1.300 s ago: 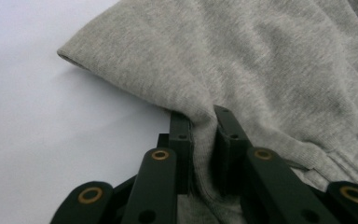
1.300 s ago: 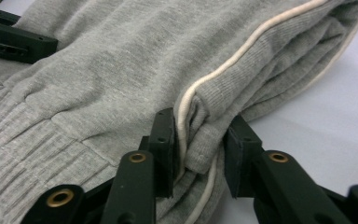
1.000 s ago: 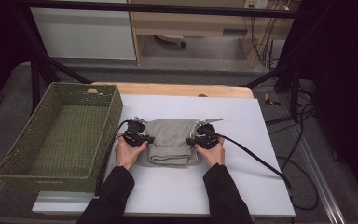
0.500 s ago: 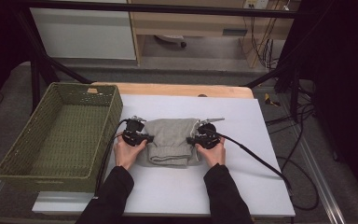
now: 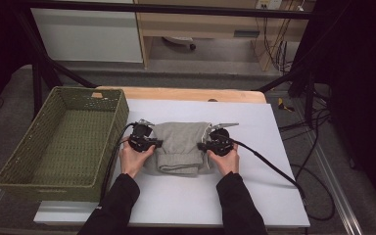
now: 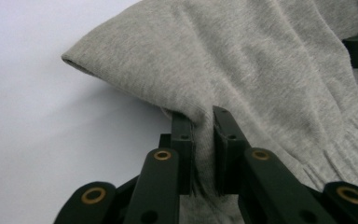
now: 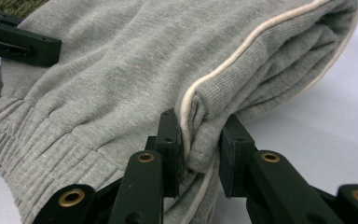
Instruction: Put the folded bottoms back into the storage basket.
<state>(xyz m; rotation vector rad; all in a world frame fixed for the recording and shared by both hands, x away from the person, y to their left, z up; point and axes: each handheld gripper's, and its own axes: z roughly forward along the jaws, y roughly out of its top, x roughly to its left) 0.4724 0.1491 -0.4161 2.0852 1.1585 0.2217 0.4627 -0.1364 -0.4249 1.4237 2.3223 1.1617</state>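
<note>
Sitting folded mid-tabletop (image 5: 254, 196), just right of the green basket (image 5: 58, 142), is a grey sweatshirt (image 5: 181, 144). Left gripper (image 5: 149, 143) fingers (image 6: 182, 144) are pinched tight on its left edge, right gripper (image 5: 209, 145) fingers (image 7: 170, 140) clamped on its right.

Soft matt grey knit garment (image 5: 180, 147), woven wicker basket (image 5: 54, 181)

Lab: black frame (image 5: 44, 73), trailing cables (image 5: 318, 117)
</note>
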